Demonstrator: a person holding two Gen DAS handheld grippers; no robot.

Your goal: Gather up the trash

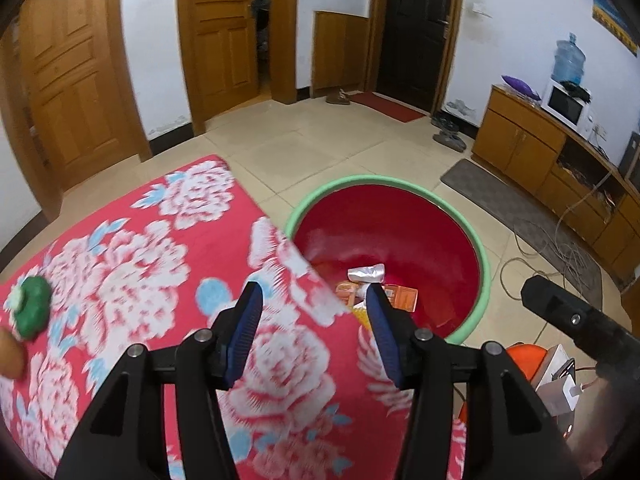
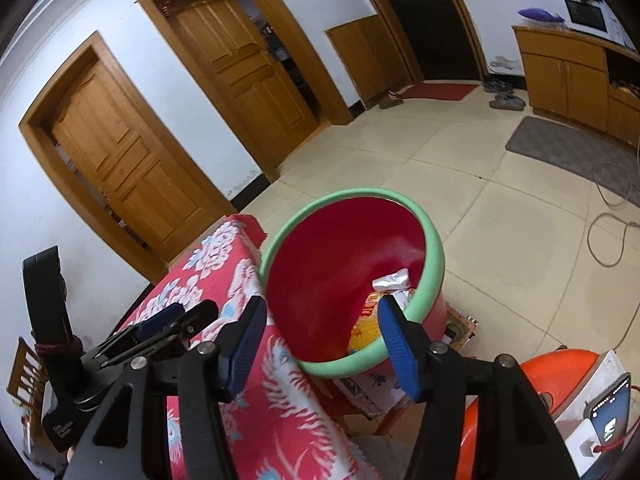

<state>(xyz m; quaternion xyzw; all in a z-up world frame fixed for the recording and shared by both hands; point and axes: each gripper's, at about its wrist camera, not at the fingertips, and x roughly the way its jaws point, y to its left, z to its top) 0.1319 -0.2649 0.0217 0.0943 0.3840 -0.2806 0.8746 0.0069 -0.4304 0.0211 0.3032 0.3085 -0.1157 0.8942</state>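
Note:
A red bin with a green rim (image 1: 394, 184) stands on the floor beside the table; it also shows in the right wrist view (image 2: 434, 248). Inside lie a crumpled silver wrapper (image 1: 366, 273) (image 2: 392, 280) and orange and yellow packets (image 1: 404, 298) (image 2: 364, 330). My left gripper (image 1: 314, 300) is open and empty above the table's corner by the bin. My right gripper (image 2: 322, 318) is open and empty over the bin's near rim. The left gripper shows at the left of the right wrist view (image 2: 176, 322).
The table (image 1: 160, 264) has a red flowered cloth. A green round object (image 1: 32, 308) and a brown one (image 1: 10, 354) lie at its left edge. An orange stool (image 2: 560, 364) with a phone (image 2: 610, 410) stands right. Cables (image 1: 560, 248) lie on the floor.

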